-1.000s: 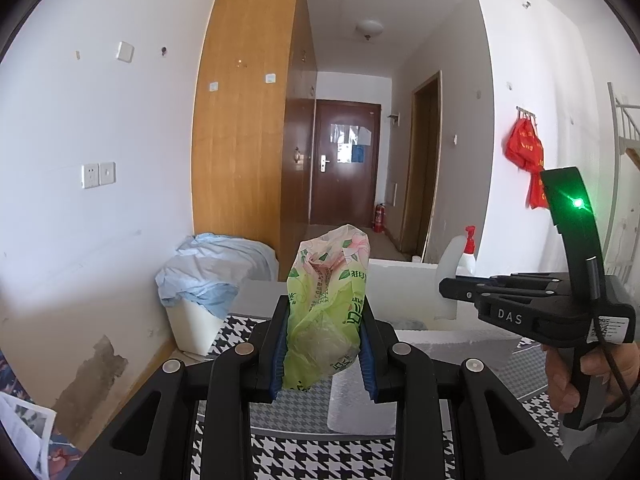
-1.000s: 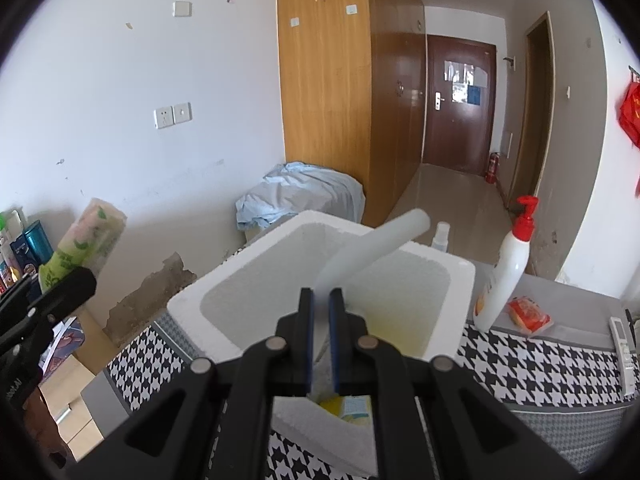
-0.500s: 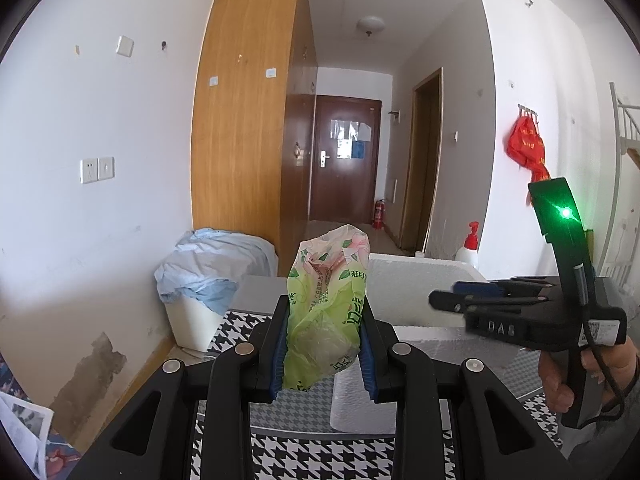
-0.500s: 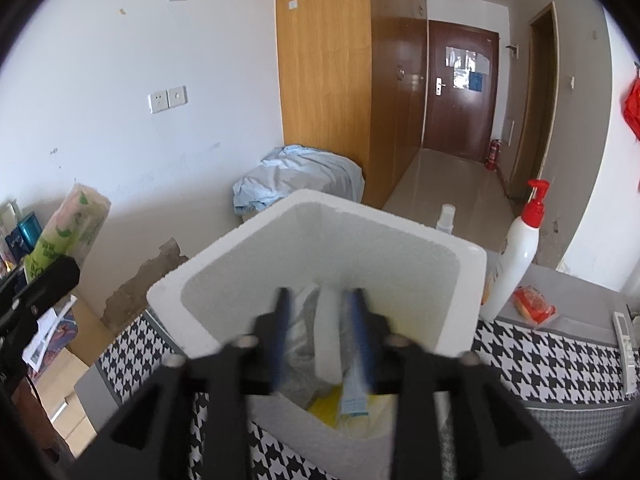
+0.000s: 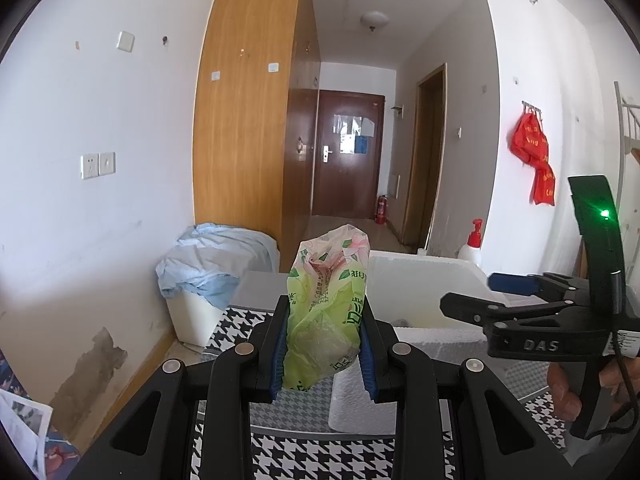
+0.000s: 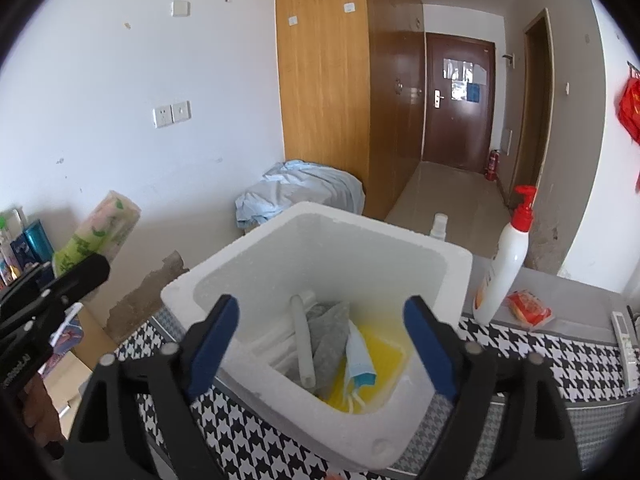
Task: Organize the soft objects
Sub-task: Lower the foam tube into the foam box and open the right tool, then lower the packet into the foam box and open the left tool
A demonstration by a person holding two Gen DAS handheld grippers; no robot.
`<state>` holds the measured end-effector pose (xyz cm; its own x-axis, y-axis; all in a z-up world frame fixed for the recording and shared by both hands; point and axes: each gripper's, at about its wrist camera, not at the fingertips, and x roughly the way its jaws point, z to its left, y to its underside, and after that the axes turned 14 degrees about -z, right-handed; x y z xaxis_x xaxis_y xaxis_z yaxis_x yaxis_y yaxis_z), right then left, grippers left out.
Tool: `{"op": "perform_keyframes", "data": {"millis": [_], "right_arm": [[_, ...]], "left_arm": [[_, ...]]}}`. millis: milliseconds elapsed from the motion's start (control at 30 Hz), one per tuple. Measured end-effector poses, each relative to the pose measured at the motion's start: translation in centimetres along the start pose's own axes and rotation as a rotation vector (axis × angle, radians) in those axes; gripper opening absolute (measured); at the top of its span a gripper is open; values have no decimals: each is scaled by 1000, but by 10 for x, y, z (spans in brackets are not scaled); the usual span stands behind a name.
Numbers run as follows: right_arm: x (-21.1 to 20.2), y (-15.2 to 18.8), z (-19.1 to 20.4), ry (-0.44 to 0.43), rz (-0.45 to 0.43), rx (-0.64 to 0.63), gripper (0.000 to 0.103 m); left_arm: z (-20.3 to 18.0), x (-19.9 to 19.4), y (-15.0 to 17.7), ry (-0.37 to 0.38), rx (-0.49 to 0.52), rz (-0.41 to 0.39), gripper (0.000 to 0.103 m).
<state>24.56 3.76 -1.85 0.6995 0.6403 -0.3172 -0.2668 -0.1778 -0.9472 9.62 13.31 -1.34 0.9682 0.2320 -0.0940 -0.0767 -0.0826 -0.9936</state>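
My left gripper (image 5: 323, 354) is shut on a green and pink plastic tissue pack (image 5: 326, 312), held upright above the houndstooth table; pack and gripper also show at the left of the right wrist view (image 6: 98, 232). My right gripper (image 6: 322, 344) is open and empty above the white foam box (image 6: 452, 280). Inside the box lie a white foam tube (image 6: 303, 344), a grey cloth (image 6: 330, 328), a blue face mask (image 6: 360, 364) and something yellow (image 6: 380, 352). The right gripper shows at the right of the left wrist view (image 5: 480, 296), over the box (image 5: 420, 276).
A white paper towel roll (image 5: 360, 408) lies on the table just beyond my left gripper. A lotion pump bottle (image 6: 504, 268), a red packet (image 6: 528, 306) and a remote (image 6: 626, 344) sit right of the box. A bin covered by blue cloth (image 5: 212, 264) stands by the wall.
My right gripper opened and let go of the white foam tube, which now lies in the box. The left gripper kept still with the tissue pack.
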Motion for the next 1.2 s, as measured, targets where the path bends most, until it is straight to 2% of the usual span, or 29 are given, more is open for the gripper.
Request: {"op": "perform_keyframes", "data": {"millis": [533,1200], "right_arm": [[-24,-3,-15,30,-48,16,102],[-56,10,-50,127,-61,46,102]], "left_arm": [[-5,14,-2,28,2,12,32],[-35,36,-7,137,19,32,32]]}}
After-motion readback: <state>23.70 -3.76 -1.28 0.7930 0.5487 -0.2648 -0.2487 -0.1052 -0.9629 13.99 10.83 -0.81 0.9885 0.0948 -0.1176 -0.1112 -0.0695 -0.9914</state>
